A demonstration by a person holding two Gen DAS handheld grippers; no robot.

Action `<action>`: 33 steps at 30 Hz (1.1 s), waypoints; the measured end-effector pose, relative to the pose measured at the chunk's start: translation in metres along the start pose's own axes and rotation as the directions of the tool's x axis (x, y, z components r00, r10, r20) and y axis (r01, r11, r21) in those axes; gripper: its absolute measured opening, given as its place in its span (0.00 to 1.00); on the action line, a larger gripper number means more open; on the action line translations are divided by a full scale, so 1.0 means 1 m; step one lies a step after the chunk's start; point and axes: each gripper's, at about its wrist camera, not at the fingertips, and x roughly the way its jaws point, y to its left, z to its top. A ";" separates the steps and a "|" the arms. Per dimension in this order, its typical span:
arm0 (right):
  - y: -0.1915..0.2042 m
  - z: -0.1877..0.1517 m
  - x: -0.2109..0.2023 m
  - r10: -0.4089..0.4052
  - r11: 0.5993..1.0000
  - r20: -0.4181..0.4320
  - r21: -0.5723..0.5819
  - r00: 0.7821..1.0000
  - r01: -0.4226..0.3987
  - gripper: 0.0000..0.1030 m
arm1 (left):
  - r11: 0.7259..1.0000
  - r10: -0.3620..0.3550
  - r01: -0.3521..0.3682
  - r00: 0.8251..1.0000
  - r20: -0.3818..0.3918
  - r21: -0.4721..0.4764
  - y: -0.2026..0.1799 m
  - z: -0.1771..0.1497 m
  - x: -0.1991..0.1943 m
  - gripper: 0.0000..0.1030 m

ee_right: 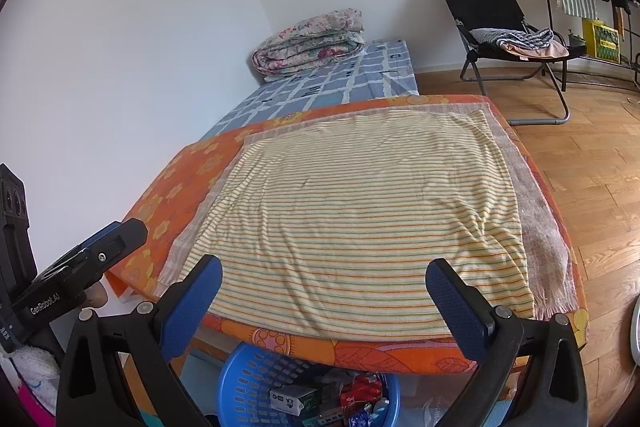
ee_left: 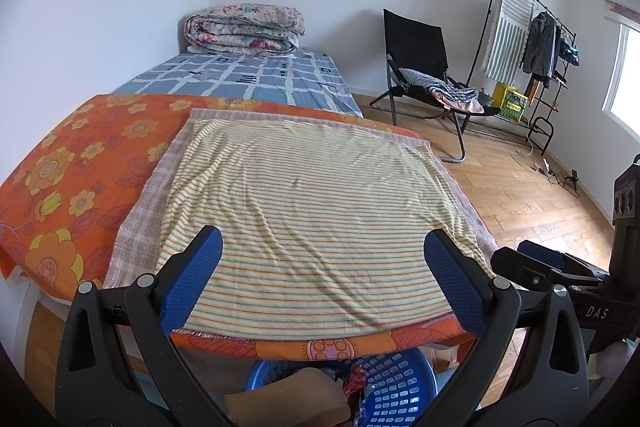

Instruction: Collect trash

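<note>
A blue plastic basket (ee_left: 394, 393) stands on the floor below the table's near edge; it also shows in the right wrist view (ee_right: 248, 383). It holds trash: a brown paper piece (ee_left: 296, 397), red wrappers (ee_right: 358, 393) and a small white box (ee_right: 294, 399). My left gripper (ee_left: 322, 247) is open and empty above the striped cloth (ee_left: 304, 211). My right gripper (ee_right: 324, 275) is open and empty above the same cloth (ee_right: 360, 211). The right gripper (ee_left: 560, 267) shows at the left wrist view's right edge.
The table has an orange flowered cover (ee_left: 64, 179). Behind it is a bed with a blue checked sheet (ee_left: 248, 77) and a folded quilt (ee_left: 244, 29). A black folding chair (ee_left: 420, 67) and a clothes rack (ee_left: 532, 39) stand on the wooden floor (ee_left: 532, 203) at the right.
</note>
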 end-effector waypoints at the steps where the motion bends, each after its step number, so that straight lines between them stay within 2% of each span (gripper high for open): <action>1: 0.000 0.000 0.000 0.001 1.000 -0.001 0.000 1.000 -0.001 1.00 | 1.000 0.000 0.000 1.000 0.000 -0.001 0.000 0.001 0.000 0.99; 33: -0.003 -0.003 0.002 -0.002 1.000 -0.016 0.019 1.000 0.002 1.00 | 1.000 -0.001 0.001 1.000 -0.002 -0.003 0.000 0.003 0.001 0.99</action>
